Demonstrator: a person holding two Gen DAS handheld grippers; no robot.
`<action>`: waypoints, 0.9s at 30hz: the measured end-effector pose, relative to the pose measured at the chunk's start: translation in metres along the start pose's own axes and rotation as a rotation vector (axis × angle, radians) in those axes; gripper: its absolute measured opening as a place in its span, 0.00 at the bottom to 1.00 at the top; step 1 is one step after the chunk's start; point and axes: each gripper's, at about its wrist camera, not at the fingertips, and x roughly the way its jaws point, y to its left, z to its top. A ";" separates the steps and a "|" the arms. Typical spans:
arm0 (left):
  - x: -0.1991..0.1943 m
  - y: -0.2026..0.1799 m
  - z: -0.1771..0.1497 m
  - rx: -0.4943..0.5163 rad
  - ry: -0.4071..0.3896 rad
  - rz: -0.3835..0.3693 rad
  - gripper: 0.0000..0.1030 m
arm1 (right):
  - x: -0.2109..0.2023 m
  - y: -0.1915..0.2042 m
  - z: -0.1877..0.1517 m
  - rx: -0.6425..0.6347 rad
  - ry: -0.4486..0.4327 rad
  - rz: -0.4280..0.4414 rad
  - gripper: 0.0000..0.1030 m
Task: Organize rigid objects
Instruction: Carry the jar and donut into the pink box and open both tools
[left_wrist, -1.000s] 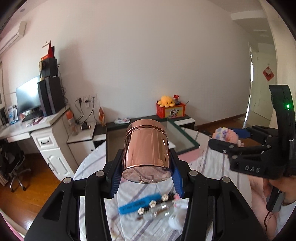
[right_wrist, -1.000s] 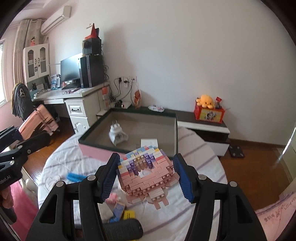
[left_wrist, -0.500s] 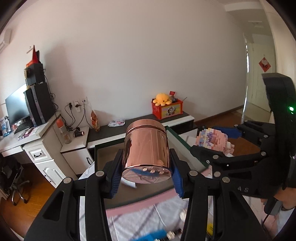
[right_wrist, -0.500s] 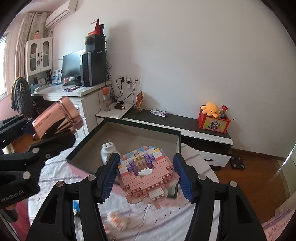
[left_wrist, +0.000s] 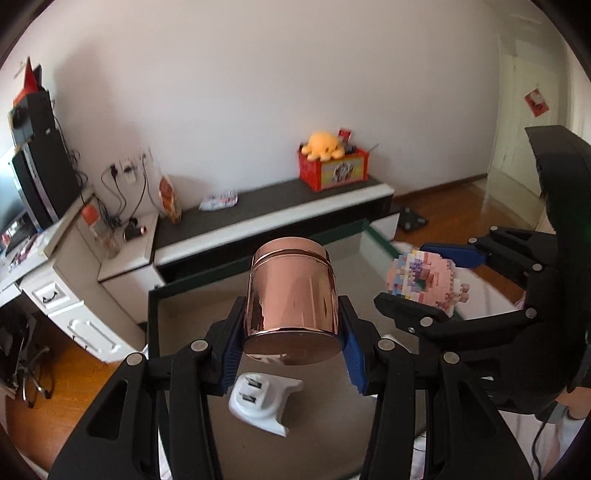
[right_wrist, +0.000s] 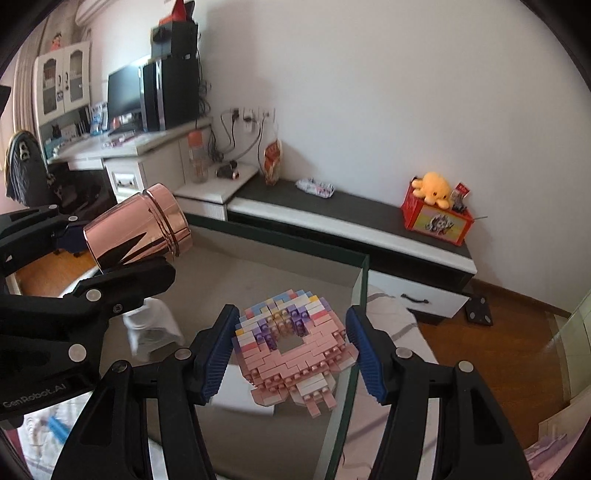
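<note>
My left gripper (left_wrist: 291, 350) is shut on a shiny rose-gold cylindrical jar (left_wrist: 291, 299), held tilted above the inside of a dark-rimmed storage box (left_wrist: 177, 291). My right gripper (right_wrist: 291, 350) is shut on a pink and pastel brick-built donut (right_wrist: 291, 347), held over the right side of the same box (right_wrist: 360, 280). In the right wrist view the jar (right_wrist: 136, 229) and the left gripper (right_wrist: 110, 258) hang at the left. In the left wrist view the donut (left_wrist: 424, 277) and the right gripper (left_wrist: 428, 280) show at the right. A white plug adapter (left_wrist: 262, 402) lies on the box floor below the jar.
A white card (right_wrist: 243, 387) lies in the box under the donut. Behind the box runs a low dark-topped cabinet (left_wrist: 266, 206) with a red box and orange plush toy (left_wrist: 325, 147). A desk with a monitor (right_wrist: 125, 96) stands at the left. Striped cloth (right_wrist: 391, 314) borders the box.
Both grippers have moved forward and slightly down from over the striped cloth to over the box, still gripping the jar and the donut. The plug adapter has come into view beneath the jar.
</note>
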 end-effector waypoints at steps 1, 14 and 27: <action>0.008 0.002 0.000 0.001 0.017 0.005 0.46 | 0.009 -0.001 0.001 0.001 0.019 0.008 0.60; 0.050 0.016 -0.015 -0.050 0.109 0.064 0.73 | 0.064 -0.008 -0.005 0.007 0.156 0.025 0.60; 0.021 0.031 -0.025 -0.086 0.052 0.106 0.95 | 0.063 -0.010 -0.001 0.038 0.153 0.027 0.78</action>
